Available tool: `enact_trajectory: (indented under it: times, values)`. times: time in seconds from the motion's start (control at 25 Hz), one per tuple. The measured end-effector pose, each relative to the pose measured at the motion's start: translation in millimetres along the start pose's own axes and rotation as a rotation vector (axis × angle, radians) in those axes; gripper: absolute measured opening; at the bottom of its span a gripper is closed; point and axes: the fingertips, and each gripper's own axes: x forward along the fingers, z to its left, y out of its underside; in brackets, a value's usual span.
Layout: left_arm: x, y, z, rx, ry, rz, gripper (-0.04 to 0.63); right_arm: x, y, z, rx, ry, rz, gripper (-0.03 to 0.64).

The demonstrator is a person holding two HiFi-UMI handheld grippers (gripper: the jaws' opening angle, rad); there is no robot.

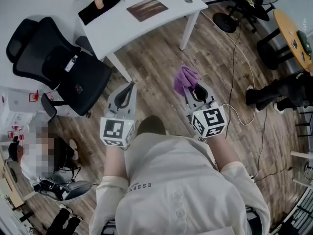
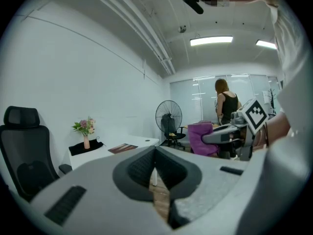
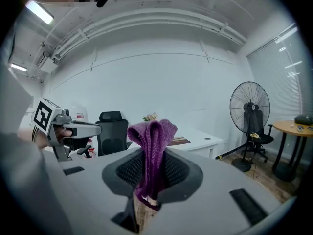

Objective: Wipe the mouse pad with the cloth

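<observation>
A brown mouse pad (image 1: pixel 146 9) lies flat on the white desk (image 1: pixel 122 31) well ahead of me; it also shows as the mouse pad (image 2: pixel 123 148) and mouse pad (image 3: pixel 179 141) in the gripper views. My right gripper (image 1: pixel 189 89) is held over the wooden floor, shut on a purple knitted cloth (image 1: pixel 185 78). That cloth (image 3: pixel 152 131) stands up in a fold from between the jaws of the right gripper (image 3: pixel 152 156). My left gripper (image 1: pixel 130 85) hangs beside it, its jaws closed with nothing in them, as the left gripper (image 2: pixel 155 153) view shows.
A black mat with a flower vase (image 1: pixel 99 3) lies at the desk's left end. A black office chair (image 1: pixel 58 65) stands left of the desk. A fan (image 1: pixel 249 4), a round wooden table (image 1: pixel 293 31) and floor cables (image 1: pixel 234 67) are at the right. A person (image 1: pixel 34 155) sits low left.
</observation>
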Motion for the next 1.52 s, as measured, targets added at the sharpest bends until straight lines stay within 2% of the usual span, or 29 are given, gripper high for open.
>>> enact_trajectory:
  times: [0.36, 0.56, 0.76, 1.08, 1.32, 1.52]
  values:
    - [60, 4, 13, 0.015, 0.008, 0.025, 0.0, 35, 6, -45, 0.05, -0.004, 0.025, 0.091]
    - [117, 8, 65, -0.011, -0.052, 0.043, 0.0, 97, -3, -74, 0.039, -0.001, 0.039, 0.091]
    - [195, -16, 125, -0.01, -0.044, 0.014, 0.0, 178, -37, -112, -0.03, -0.015, 0.039, 0.091]
    - [316, -31, 230, -0.023, -0.058, 0.006, 0.0, 322, -75, -172, -0.046, -0.019, 0.057, 0.091]
    - [368, -32, 279, -0.051, -0.09, 0.026, 0.0, 394, -83, -200, -0.051, -0.047, 0.111, 0.091]
    - [383, -22, 300, -0.075, -0.14, 0.041, 0.0, 441, -78, -200, -0.072, -0.134, 0.16, 0.091]
